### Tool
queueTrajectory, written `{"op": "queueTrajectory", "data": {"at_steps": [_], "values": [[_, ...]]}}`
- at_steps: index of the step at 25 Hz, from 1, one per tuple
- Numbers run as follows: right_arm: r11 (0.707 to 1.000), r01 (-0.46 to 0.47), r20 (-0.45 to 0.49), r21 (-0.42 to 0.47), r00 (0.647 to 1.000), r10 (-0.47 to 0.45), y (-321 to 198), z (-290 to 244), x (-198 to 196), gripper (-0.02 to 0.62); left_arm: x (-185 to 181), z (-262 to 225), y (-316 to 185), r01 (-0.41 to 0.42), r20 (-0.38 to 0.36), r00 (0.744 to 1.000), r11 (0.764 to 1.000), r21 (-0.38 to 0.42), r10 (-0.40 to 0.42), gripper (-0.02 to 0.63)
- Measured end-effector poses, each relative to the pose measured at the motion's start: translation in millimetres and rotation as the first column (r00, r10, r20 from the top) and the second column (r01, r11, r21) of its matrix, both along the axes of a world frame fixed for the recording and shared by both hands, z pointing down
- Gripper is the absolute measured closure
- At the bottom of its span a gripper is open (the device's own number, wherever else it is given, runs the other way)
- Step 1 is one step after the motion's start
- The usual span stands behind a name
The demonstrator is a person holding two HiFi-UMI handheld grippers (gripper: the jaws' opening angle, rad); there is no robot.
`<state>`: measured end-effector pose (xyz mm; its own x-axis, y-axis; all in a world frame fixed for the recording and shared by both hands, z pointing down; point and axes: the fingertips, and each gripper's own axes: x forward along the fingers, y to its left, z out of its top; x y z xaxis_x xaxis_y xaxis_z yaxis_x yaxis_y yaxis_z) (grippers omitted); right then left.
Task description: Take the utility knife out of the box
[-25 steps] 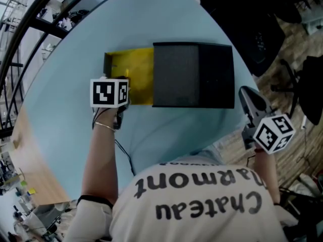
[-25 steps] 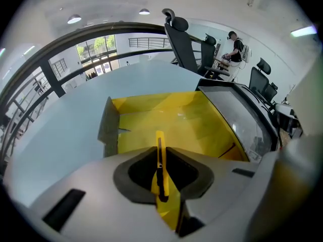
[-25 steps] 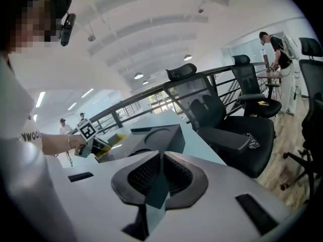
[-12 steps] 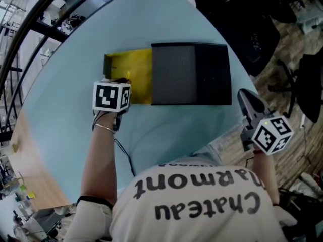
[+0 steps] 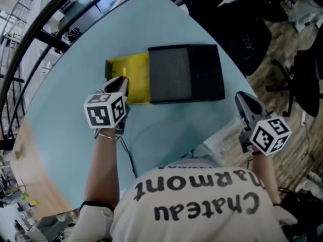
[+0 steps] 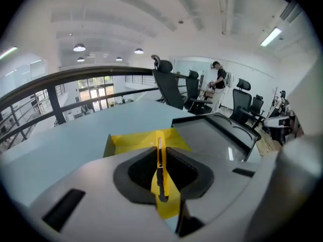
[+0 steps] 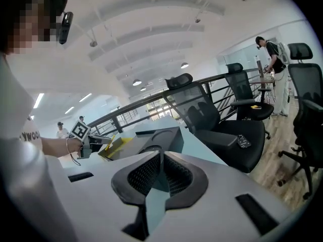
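Blue table [image 5: 166, 135], black box [image 5: 186, 74] on it, yellow tray [image 5: 136, 79] slid out at the box's left. Left gripper [image 5: 121, 83] is clamped on the knife [image 6: 160, 155], held on edge mid-body, with its tip pointing out over the tray's near end. It looks clear of the tray floor.

The knife is likely light, with a stiff, smooth plastic body that can pivot or slip. Best grip is the flat sides mid-handle, off the slider and blade end. Right gripper [image 5: 246, 101] is closed and empty, well apart at the table's right edge.
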<state>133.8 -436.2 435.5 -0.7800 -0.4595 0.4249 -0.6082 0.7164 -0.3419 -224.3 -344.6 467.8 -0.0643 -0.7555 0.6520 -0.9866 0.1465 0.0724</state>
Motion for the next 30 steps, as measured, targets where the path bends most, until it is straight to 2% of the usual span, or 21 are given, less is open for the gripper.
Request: {"op": "queueTrajectory", "data": {"at_steps": [2, 5, 9, 14, 17, 20, 25, 27, 30], "values": [[1.000, -0.011, 0.018, -0.001, 1.000, 0.011, 6, -5, 4, 0.552, 12, -23, -2, -0.027, 0.001, 1.000, 0.994, 0.106, 0.027, 0.552], [1.000, -0.017, 0.041, 0.004, 0.999, 0.017, 16, -12, 7, 0.552, 31, -55, -1, -0.086, 0.001, 0.996, 0.966, 0.245, 0.088, 0.552], [1.000, -0.010, 0.053, 0.028, 0.999, 0.008, 32, -22, 12, 0.551, 53, -102, 9, -0.102, -0.005, 0.993, 0.906, 0.410, 0.115, 0.554], [0.999, 0.015, 0.079, 0.051, 0.997, -0.019, 58, -33, 13, 0.552, 78, -156, 44, -0.096, -0.053, 0.987, 0.810, 0.579, 0.155, 0.554], [0.997, 0.040, 0.091, 0.065, 0.995, -0.046, 74, -37, 11, 0.551, 86, -172, 74, -0.050, -0.118, 0.981, 0.790, 0.611, 0.153, 0.552], [0.996, 0.061, 0.097, 0.066, 0.993, -0.067, 83, -34, 9, 0.552, 91, -176, 102, -0.030, -0.133, 0.981, 0.783, 0.621, 0.143, 0.552], [0.994, 0.109, 0.118, 0.002, 0.987, -0.108, 103, -29, -8, 0.552, 96, -175, 149, 0.028, -0.173, 0.980, 0.794, 0.608, 0.098, 0.554], [0.991, 0.134, 0.113, -0.021, 0.985, -0.131, 113, -28, -20, 0.552, 93, -178, 164, 0.062, -0.214, 0.973, 0.791, 0.609, 0.089, 0.554], [0.984, 0.177, 0.101, -0.035, 0.980, -0.173, 125, -26, -37, 0.552, 86, -182, 184, 0.139, -0.312, 0.947, 0.769, 0.624, 0.082, 0.552]]}}
